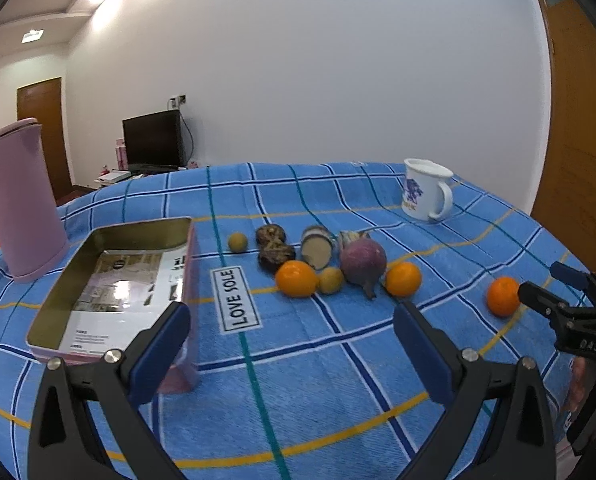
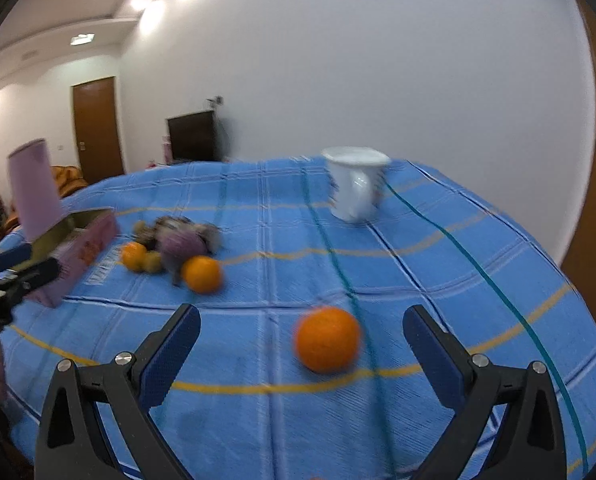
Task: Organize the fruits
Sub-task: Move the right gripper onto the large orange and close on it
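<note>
Blue checked cloth (image 1: 338, 380) covers the table where both grippers hang with fingers spread wide, holding nothing. A lone orange (image 2: 326, 338) lies between and just ahead of the right gripper (image 2: 302, 332) fingertips. Ahead of the left gripper (image 1: 291, 324) sits a cluster of fruit (image 1: 326, 260), with an open tin box (image 1: 113, 280) beside its left finger (image 1: 157, 354).

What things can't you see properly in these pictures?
- Pink jug: left wrist view, its handle is cut off by the edge.
- Tin box: near corner hidden behind the left gripper.
- Fruit pile: right wrist view, too blurred to tell apart.
- Mug: print blurred.
</note>
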A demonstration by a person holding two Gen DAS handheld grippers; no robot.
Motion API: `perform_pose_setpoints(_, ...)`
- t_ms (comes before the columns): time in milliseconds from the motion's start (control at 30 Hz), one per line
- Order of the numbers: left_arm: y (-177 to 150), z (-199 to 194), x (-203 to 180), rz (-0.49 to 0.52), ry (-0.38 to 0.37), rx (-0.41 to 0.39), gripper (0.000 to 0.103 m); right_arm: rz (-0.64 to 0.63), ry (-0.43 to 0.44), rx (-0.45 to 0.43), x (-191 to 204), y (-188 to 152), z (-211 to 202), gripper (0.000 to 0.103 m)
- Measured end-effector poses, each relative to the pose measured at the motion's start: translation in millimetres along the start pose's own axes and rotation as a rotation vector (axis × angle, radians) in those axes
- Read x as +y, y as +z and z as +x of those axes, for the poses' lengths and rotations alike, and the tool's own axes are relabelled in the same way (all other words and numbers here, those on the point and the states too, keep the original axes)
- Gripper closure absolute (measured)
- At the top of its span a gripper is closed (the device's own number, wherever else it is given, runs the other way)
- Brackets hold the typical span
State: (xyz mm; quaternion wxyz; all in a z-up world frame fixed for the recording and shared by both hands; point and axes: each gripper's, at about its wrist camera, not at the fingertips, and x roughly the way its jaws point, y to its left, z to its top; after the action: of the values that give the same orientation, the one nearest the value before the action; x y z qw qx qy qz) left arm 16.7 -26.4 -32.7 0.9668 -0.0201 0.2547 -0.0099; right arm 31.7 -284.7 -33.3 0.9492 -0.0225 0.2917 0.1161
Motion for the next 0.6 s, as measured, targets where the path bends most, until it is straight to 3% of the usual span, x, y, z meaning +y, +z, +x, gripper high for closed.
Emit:
perform_pose_setpoints(133, -1.6, 4.2, -5.4, 0.008, -0.005, 0.018, 0.000, 0.043, -0.005, 0.072, -21.8, -10.5, 14.2, 0.003)
perform_pose_setpoints(267, -1.6, 6.3, -8.3, 0.013, -0.005, 0.027, 0.000, 0.039, 0.052, 0.097, -20.7, -10.3, 24.9, 0.011)
perform_pose_setpoints(333, -1.6, 6.5, -9.0, 0.016, -0.006, 0.029, 0.000, 0.008, 0.062, 0.145, -15.2, -8.1, 33.9, 0.021)
perform_pose_setpoints(433, -1.1, 7.6, -8.6, 0.015, -0.008, 0.034, 0.000, -0.027, 0.047, 0.197, -11.4, -5.8, 43.9, 0.024)
perform_pose_setpoints(500, -0.9, 7.6, -8.2, 0.014, -0.011, 0.036, 0.000, -0.050, 0.050, 0.225, -10.5, -5.4, 50.0, 0.039)
perform_pose_setpoints(600, -0.2, 7.6, -7.2, 0.012, -0.021, 0.038, 0.000, -0.052, 0.058, 0.263, -12.8, -5.3, 59.4, 0.051)
